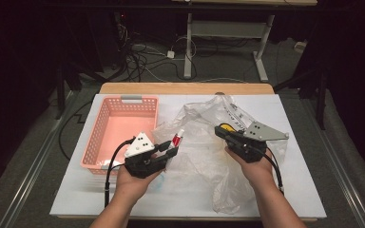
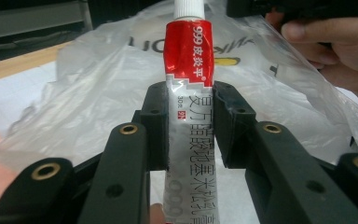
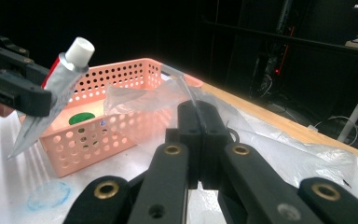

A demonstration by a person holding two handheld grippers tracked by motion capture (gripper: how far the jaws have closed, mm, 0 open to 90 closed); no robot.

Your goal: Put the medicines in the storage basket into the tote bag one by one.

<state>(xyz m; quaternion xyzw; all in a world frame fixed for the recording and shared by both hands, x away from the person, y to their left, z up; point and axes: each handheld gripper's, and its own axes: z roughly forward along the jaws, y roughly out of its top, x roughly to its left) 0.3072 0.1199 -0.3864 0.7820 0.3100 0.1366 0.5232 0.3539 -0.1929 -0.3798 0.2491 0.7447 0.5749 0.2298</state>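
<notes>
Left gripper [image 2: 189,126] clamped on a silver-and-red tube [image 2: 189,93], jaws pressed against its sides just below the red band; white cap pointing up and away from the hand. In the high view, same tube [image 1: 176,141] held above the white counter [image 1: 76,190], between the pink basket [image 1: 100,137] and the clear plastic bag [image 1: 204,142], tilted with the cap toward the far edge. Left hand [image 1: 133,183] wrapped under the gripper body, forearm entering from the bottom edge, grey three-cornered plate on top, black cable trailing down past the basket's near corner.

Right gripper [image 3: 198,140] closed, jaws together on a thin fold of the plastic bag [image 3: 177,93], film rising up from between the tips. In the high view, right gripper [image 1: 225,133] aimed left toward the middle of the bag, right hand [image 1: 252,166] gripping from below, wrist angled inward, forearm coming up from the bottom right.

Bag spread crumpled across the middle and right of the counter, partly draped toward the near edge. Basket on the left part of the counter, upright; a green round thing [image 3: 81,118] visible through its perforated wall in the right gripper view. Faint blue ring mark [image 3: 49,195] on the counter just before the basket.
</notes>
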